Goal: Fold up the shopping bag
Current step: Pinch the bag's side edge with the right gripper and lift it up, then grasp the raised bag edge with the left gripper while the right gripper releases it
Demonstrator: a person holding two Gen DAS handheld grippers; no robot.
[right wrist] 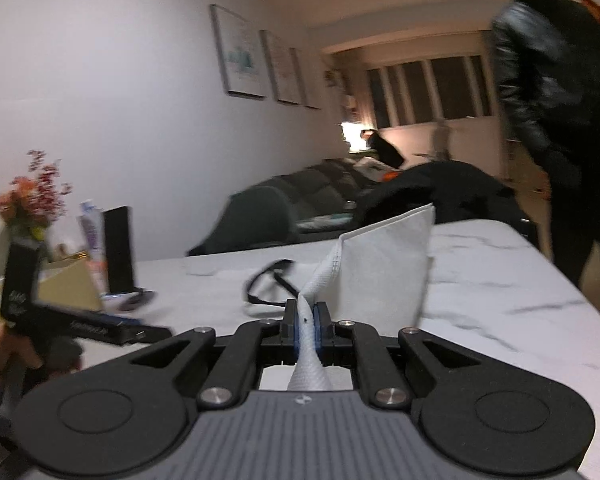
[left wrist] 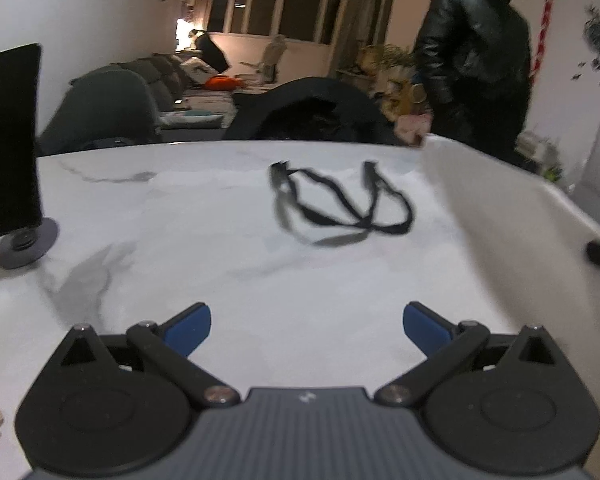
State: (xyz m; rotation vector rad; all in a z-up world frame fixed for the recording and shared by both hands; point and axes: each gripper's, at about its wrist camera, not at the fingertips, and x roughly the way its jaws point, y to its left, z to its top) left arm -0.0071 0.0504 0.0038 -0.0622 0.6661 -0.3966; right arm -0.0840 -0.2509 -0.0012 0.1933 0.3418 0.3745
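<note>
The white shopping bag (left wrist: 260, 208) lies spread flat on the marble table (left wrist: 100, 168), its black handles (left wrist: 340, 208) looped on top. My left gripper (left wrist: 307, 328) hovers open over the near part of the bag, nothing between its blue pads (left wrist: 188, 326). At the right of that view a flap of the bag (left wrist: 512, 232) stands lifted off the table. My right gripper (right wrist: 307, 322) is shut on a bunched edge of the white bag (right wrist: 384, 268), raised above the table. The black handles (right wrist: 268, 284) lie just beyond it.
A black phone on a round stand (left wrist: 10, 148) is at the table's left. A person in a black jacket (left wrist: 472, 60) stands at the far right edge. A dark coat (left wrist: 312, 112) drapes a chair behind the table. Flowers (right wrist: 28, 196) and a box (right wrist: 66, 284) sit at the left.
</note>
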